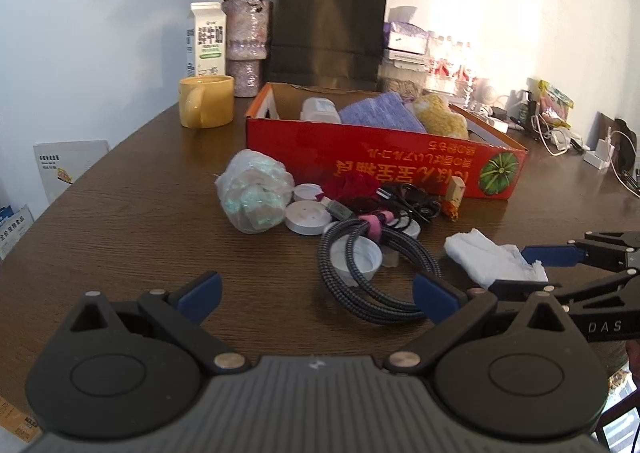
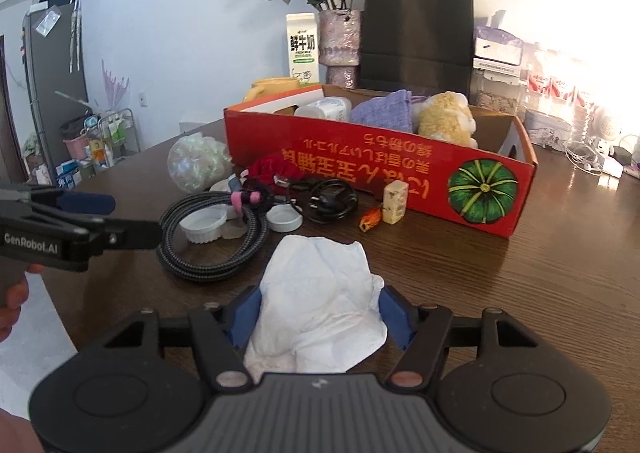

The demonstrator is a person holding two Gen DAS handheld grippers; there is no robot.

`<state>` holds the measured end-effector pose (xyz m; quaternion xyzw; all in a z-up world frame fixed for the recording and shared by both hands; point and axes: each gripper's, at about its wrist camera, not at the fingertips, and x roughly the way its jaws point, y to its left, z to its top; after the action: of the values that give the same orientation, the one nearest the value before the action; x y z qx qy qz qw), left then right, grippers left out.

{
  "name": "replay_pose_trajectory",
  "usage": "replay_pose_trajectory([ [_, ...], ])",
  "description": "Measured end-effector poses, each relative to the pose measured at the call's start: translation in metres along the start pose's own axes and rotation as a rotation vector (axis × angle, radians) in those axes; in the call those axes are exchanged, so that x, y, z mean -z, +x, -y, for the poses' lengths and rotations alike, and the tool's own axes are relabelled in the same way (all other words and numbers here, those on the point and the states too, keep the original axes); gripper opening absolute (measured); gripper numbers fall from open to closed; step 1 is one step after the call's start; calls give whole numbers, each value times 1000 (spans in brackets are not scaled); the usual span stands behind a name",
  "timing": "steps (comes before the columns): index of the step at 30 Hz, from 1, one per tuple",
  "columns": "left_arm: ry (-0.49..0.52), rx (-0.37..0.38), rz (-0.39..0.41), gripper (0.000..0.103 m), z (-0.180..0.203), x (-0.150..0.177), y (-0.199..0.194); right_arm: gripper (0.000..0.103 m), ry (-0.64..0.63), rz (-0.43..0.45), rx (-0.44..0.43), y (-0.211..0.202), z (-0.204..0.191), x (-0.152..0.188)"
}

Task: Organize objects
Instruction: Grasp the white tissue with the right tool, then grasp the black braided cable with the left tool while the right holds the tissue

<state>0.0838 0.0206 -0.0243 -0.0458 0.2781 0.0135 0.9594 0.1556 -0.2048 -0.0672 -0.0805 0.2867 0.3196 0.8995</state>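
Observation:
A crumpled white tissue (image 2: 320,293) lies on the brown table (image 2: 500,293) near its front edge. My right gripper (image 2: 320,303) is around it, and both blue pads touch its sides. In the left wrist view the tissue (image 1: 484,257) sits at the right between the right gripper's fingers (image 1: 550,255). My left gripper (image 1: 318,293) stands open with nothing gripped, just short of a coiled braided cable (image 1: 376,285). A red cardboard box (image 2: 360,161) behind holds a purple cloth (image 2: 384,109), a yellow plush toy (image 2: 444,117) and a white bottle (image 2: 324,107).
In front of the box lie white lids (image 1: 308,215), a plastic-wrapped bundle (image 1: 252,193), a red cloth (image 1: 352,187), a black cord (image 2: 332,199) and a small block (image 2: 395,201). A yellow mug (image 1: 206,101), milk carton (image 1: 206,39), flower vase (image 1: 246,49) and black paper bag (image 1: 328,29) stand behind.

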Motion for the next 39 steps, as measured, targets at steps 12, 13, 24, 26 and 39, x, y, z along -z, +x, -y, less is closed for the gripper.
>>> replay_pose_trajectory([
  [12,16,1,-20,103,9,-1,6,84,-10,-24,18,10,7,2],
  [13,17,0,-22,103,9,-1,6,88,-10,-22,19,11,7,2],
  [24,83,47,-55,103,21,-11,15,66,0,24,-8,3,13,2],
  [26,101,55,-66,103,25,-15,17,65,3,32,-4,1,15,2],
  [39,257,60,-210,103,52,-33,45,66,20,82,3,-6,28,-1],
])
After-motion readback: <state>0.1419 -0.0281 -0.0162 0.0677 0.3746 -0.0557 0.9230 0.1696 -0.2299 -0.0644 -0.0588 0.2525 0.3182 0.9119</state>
